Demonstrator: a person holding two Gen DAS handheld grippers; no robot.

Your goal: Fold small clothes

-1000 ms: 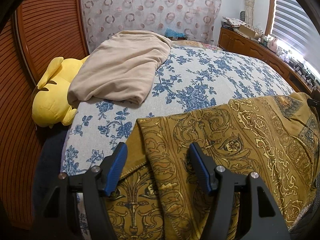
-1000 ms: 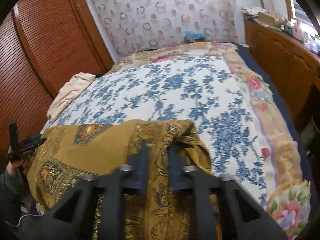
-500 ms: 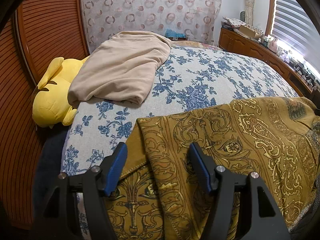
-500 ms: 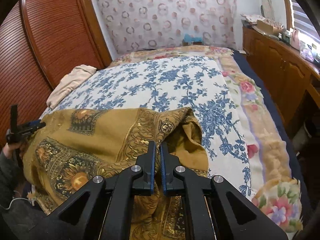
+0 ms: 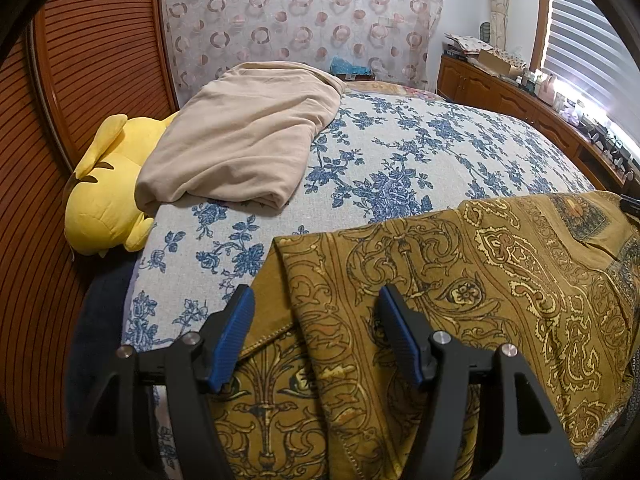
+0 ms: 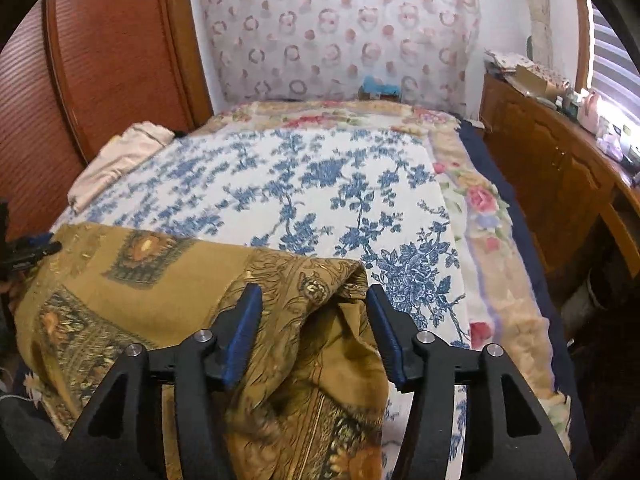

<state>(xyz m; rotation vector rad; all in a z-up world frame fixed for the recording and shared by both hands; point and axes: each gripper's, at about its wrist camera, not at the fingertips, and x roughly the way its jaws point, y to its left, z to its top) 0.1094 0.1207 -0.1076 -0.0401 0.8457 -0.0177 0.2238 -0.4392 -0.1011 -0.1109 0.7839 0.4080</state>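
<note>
1. Fingers on my right gripper [image 6: 314, 326] are spreading apart right now; a bunched fold of the mustard patterned cloth [image 6: 168, 280] sits between the blue pads [image 6: 242, 336] but they aren't pressing on it.
2. L gripper [image 5: 316, 330] has its fingers spread wide and nothing pinched; the cloth's edge lies under and between the pads, no contact that I can see.
3. Cloth is spread across the near end of the bed, on the blue-floral bedspread [image 5: 400, 152]. In the L view it runs from near the left pad out to the right edge of frame.
4. R view: the cloth's right corner is humped up just ahead of the pads, w/ the rest lying flatter off to the left.
5. Beige folded blanket [image 5: 248, 140] sits at the bed's far left, touching a yellow plush toy [image 5: 108, 196] beside the wood wardrobe [image 5: 80, 80].
6. R view is a bit blurred.
</note>
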